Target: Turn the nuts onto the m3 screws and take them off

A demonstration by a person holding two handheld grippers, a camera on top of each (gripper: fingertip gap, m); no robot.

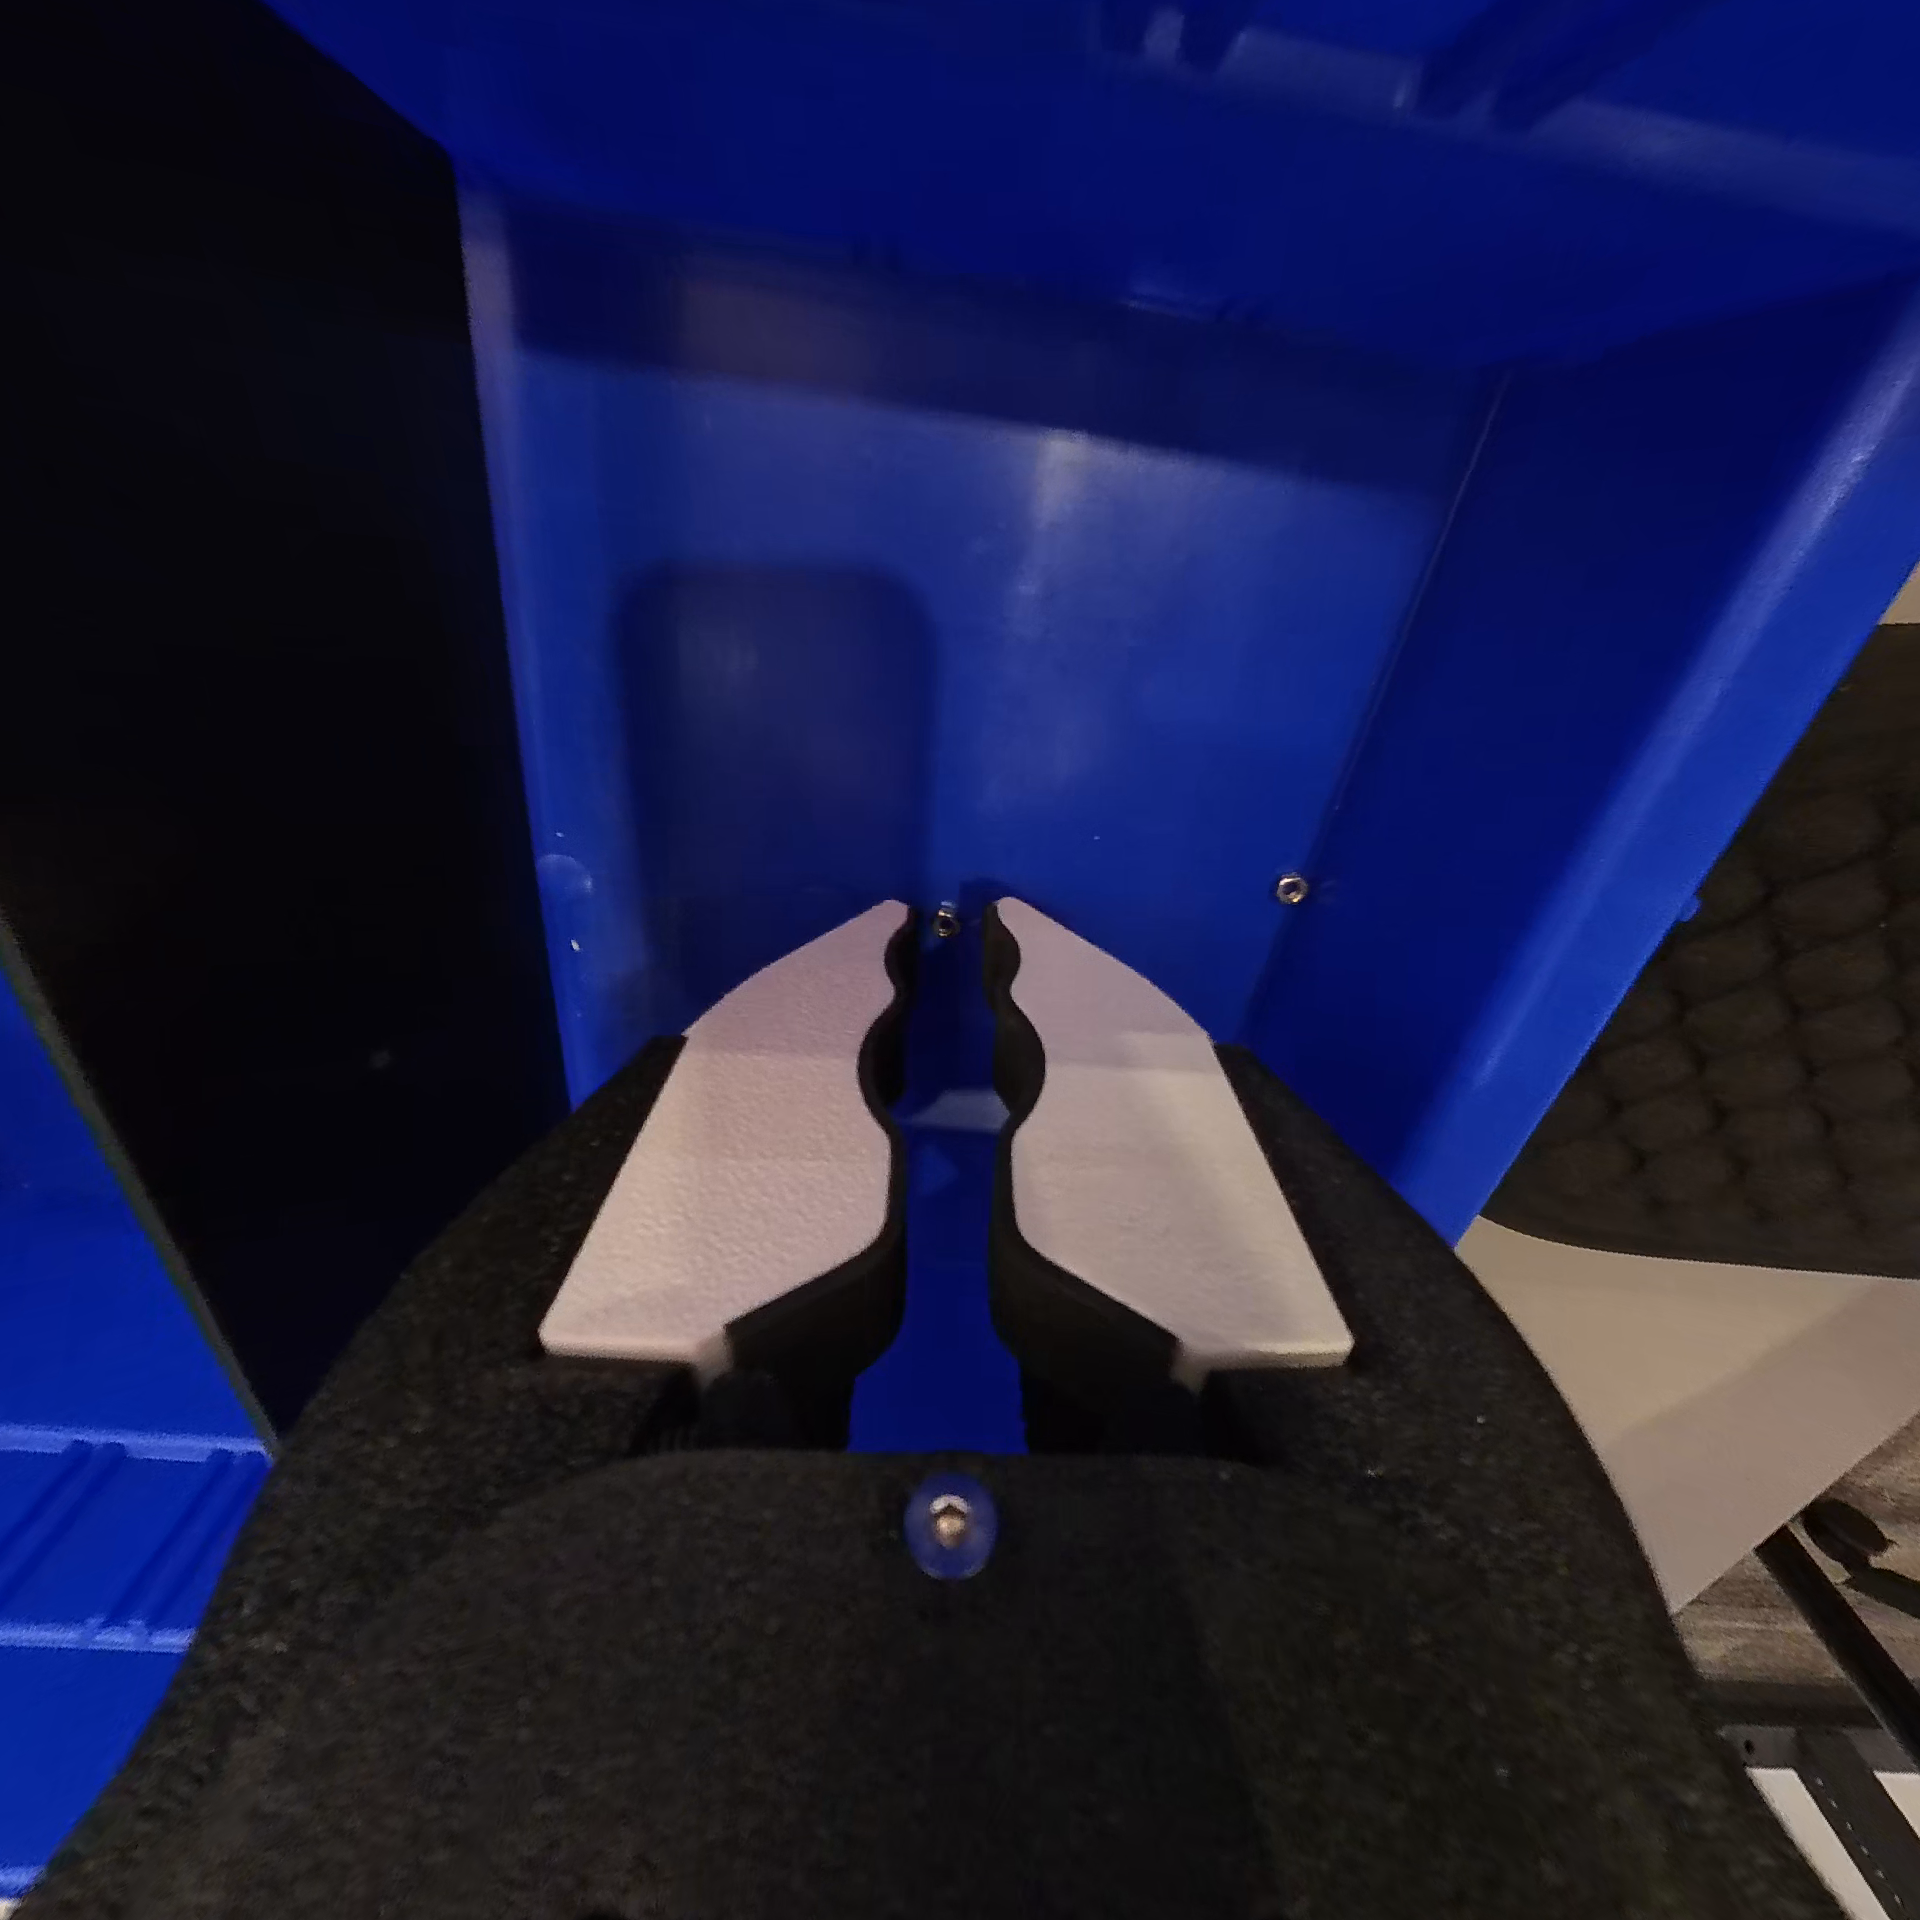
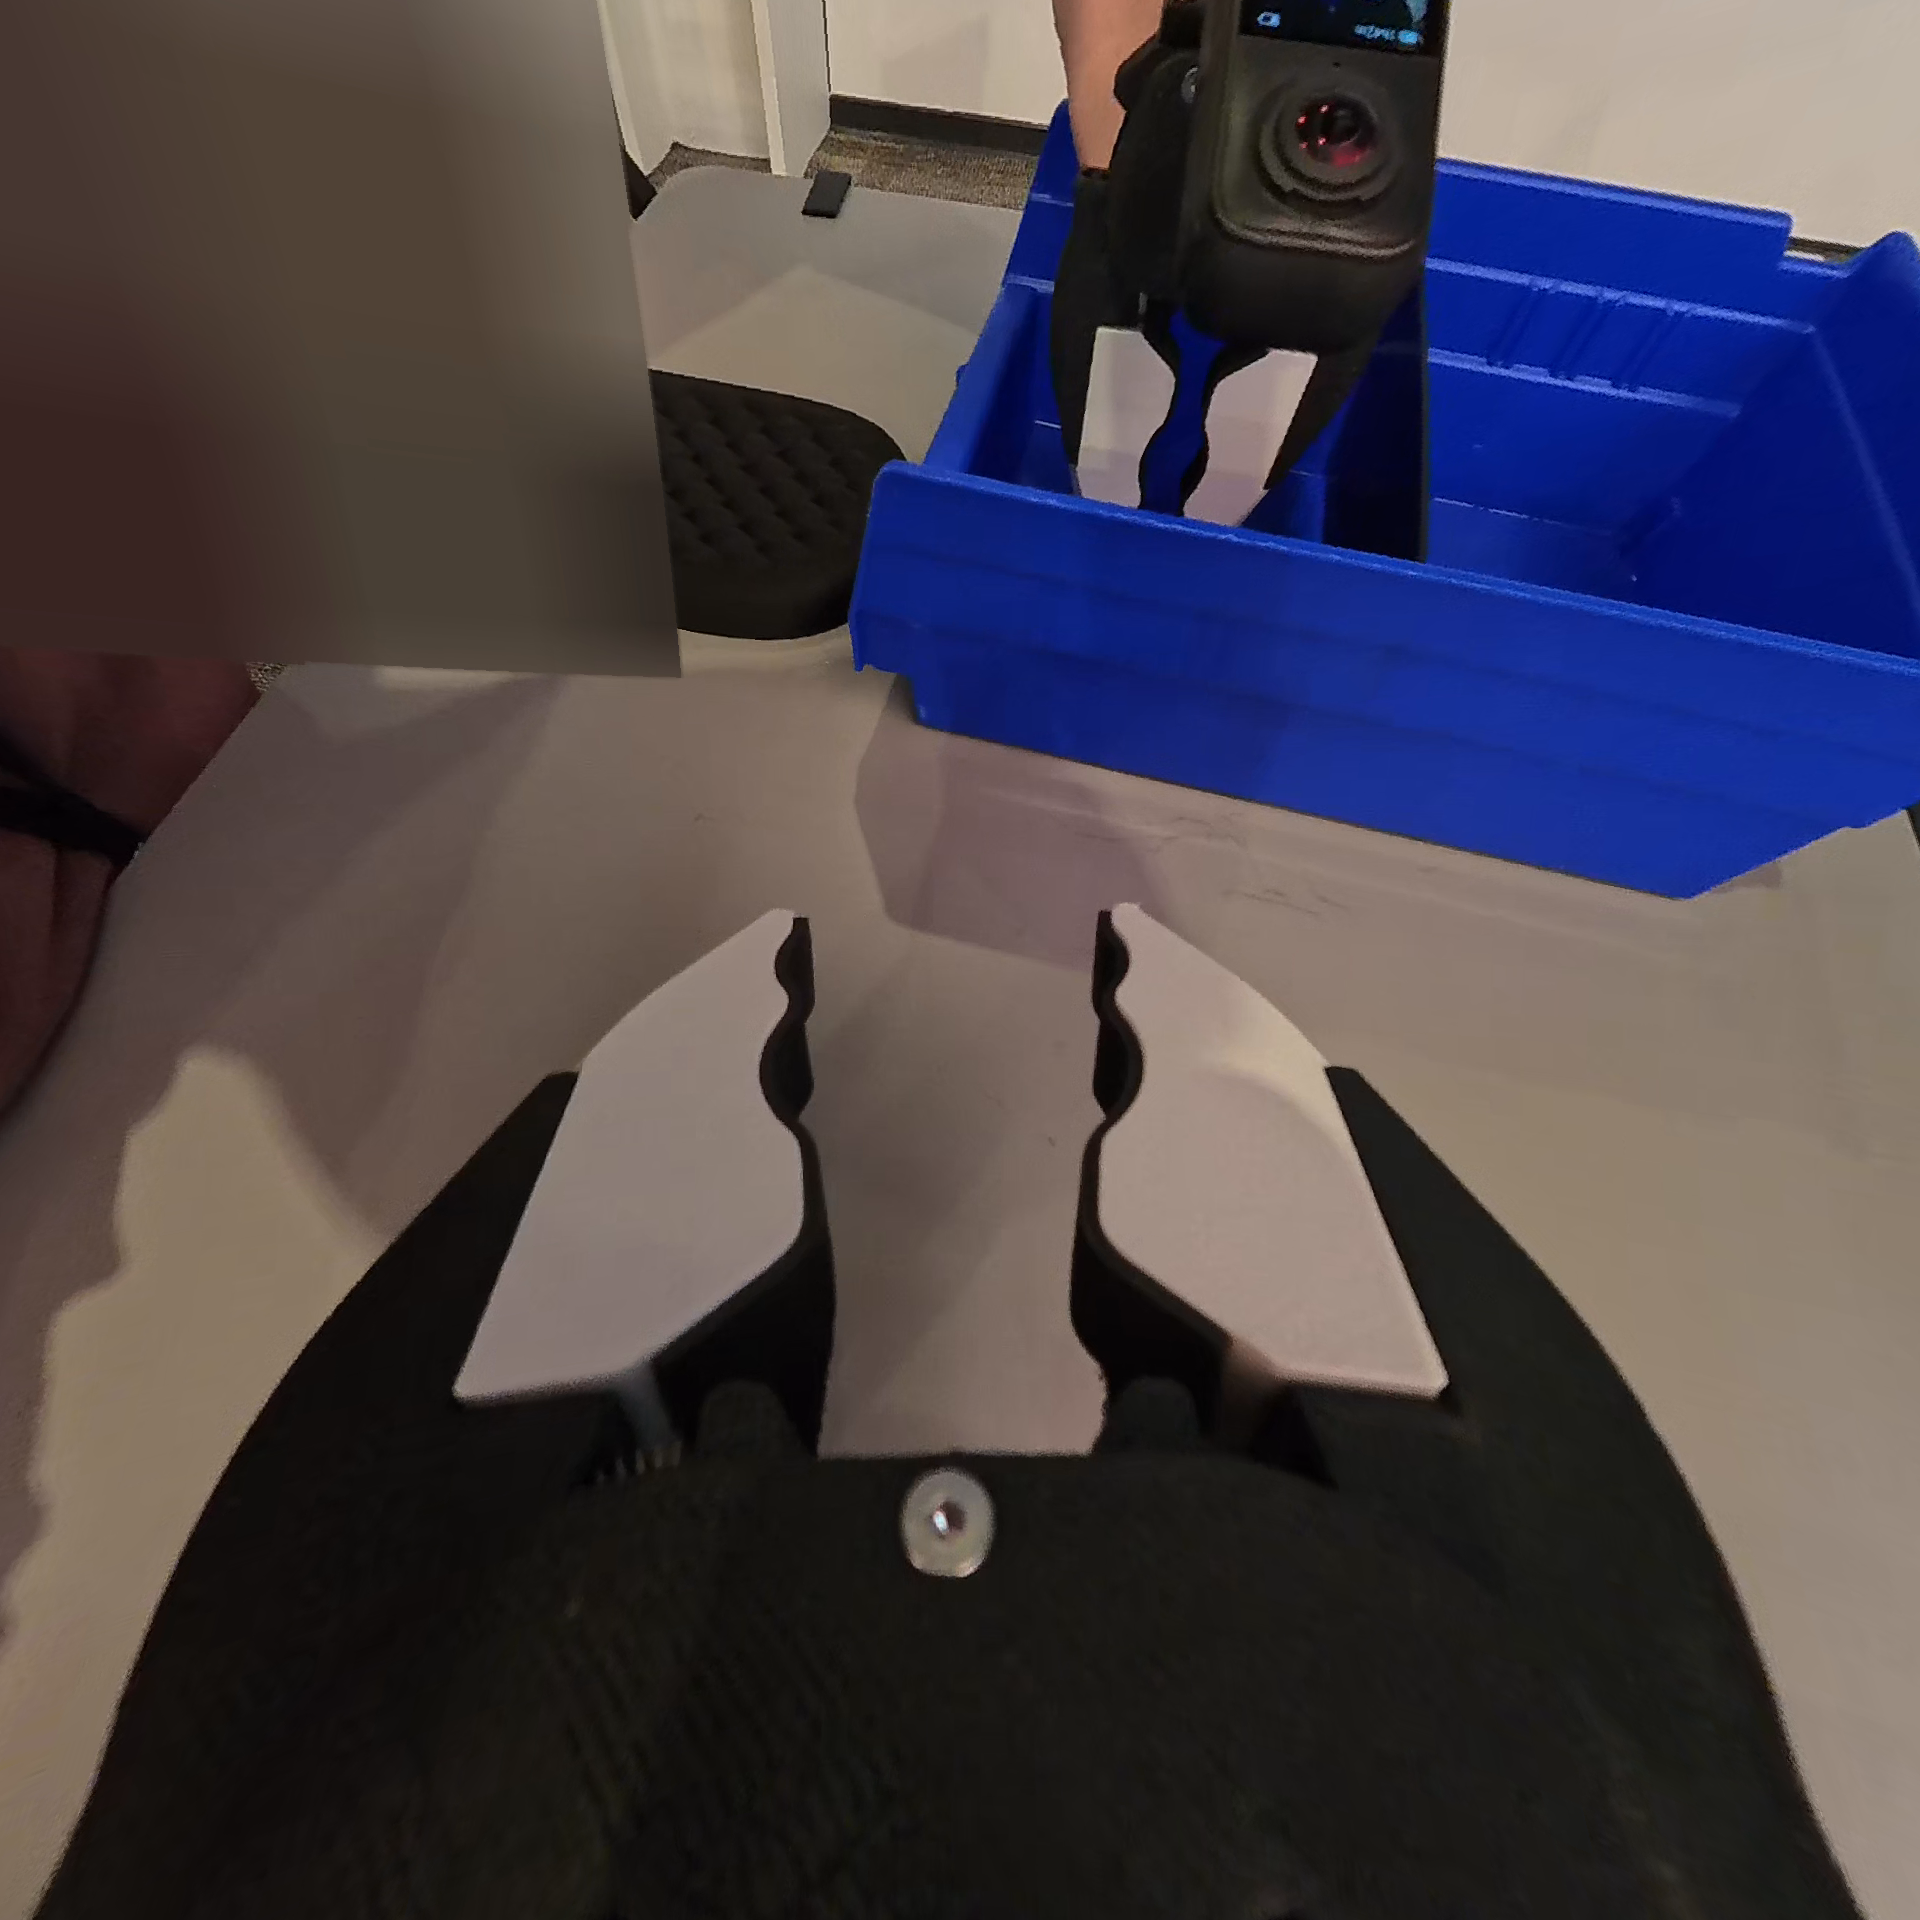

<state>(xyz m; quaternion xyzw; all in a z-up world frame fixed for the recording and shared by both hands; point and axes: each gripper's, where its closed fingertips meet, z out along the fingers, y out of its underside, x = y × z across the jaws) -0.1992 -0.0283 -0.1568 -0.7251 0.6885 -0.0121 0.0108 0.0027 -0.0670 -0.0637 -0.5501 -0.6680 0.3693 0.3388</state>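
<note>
A blue plastic bin [image 2: 1351, 675] is set on a grey table [image 2: 520, 883], with a black dimpled pad [image 2: 758, 499] just beside its left end. On the bin floor two small silver nuts are seen in the left wrist view: one nut [image 1: 944, 922] lies right at the fingertips, in the gap between them, and a second nut [image 1: 1291, 886] rests to the right, near the bin's side wall. Both are tiny, shiny and ring-shaped; the threads cannot be made out.

The left gripper [image 1: 951, 914] is lowered into the bin, its jaws drawn narrow but with a slim gap left, and nothing is clamped. The right gripper [image 2: 951, 920] is held above the bare table, well apart from the bin, its jaws spread wide and empty. No screws can be made out.
</note>
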